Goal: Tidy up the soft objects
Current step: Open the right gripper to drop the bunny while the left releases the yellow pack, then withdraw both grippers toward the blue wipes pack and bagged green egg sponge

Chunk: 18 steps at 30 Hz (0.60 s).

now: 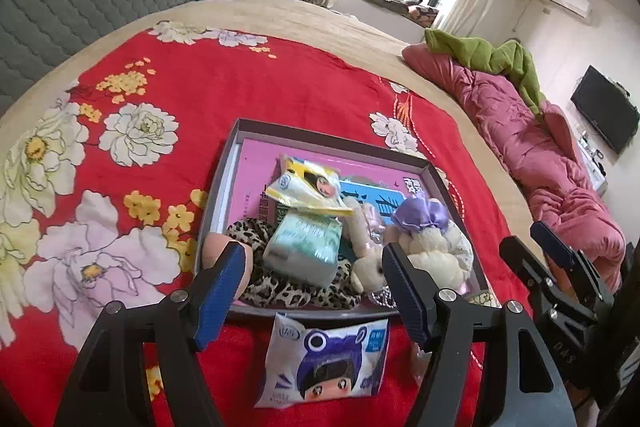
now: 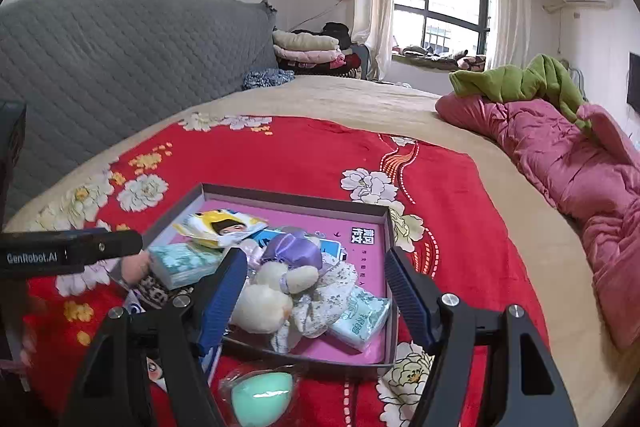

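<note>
Above tray (image 1: pixel 236 163) near edge — left tool (image 1: pixel 314 273), right tool (image 2: pixel 316 273) both spread wide, empty; purple packet (image 1: pixel 326 363) outside rim.

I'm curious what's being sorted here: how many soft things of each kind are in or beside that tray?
Cartoon packets: 2
Tissue packs: 2
Plush toy: 1
Leopard-print fabric: 1
Teal sponge: 1
Peach lump, kind unclear: 1
Total: 8
</note>
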Tool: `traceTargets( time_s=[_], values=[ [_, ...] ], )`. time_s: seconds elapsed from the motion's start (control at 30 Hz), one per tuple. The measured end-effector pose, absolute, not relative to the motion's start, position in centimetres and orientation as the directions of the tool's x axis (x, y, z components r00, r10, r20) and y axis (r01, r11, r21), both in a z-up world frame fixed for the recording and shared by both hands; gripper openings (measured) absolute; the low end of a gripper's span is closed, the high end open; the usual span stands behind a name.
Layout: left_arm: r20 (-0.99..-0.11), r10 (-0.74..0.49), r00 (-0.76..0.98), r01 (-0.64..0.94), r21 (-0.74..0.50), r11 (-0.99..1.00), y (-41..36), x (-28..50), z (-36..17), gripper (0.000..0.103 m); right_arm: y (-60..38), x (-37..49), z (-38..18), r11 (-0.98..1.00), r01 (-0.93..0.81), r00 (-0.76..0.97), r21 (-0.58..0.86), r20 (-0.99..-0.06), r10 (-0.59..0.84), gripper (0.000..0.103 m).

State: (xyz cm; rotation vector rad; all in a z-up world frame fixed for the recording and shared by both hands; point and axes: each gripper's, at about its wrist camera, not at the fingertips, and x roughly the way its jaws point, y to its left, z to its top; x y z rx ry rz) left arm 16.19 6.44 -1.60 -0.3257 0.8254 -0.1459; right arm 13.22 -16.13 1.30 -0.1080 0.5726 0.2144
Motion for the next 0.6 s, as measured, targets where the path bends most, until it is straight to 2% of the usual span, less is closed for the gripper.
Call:
traceTargets(
  time_s=[0.6],
  values=[
    [-0.676, -0.212, 0.705, 0.016, -0.284, 0.959, 7.2, 10.9, 2.5, 0.076, -15.9, 9.9, 4.2, 0.967, -0.255, 0.827, 0.003, -0.518, 0.22, 0.071]
  ],
)
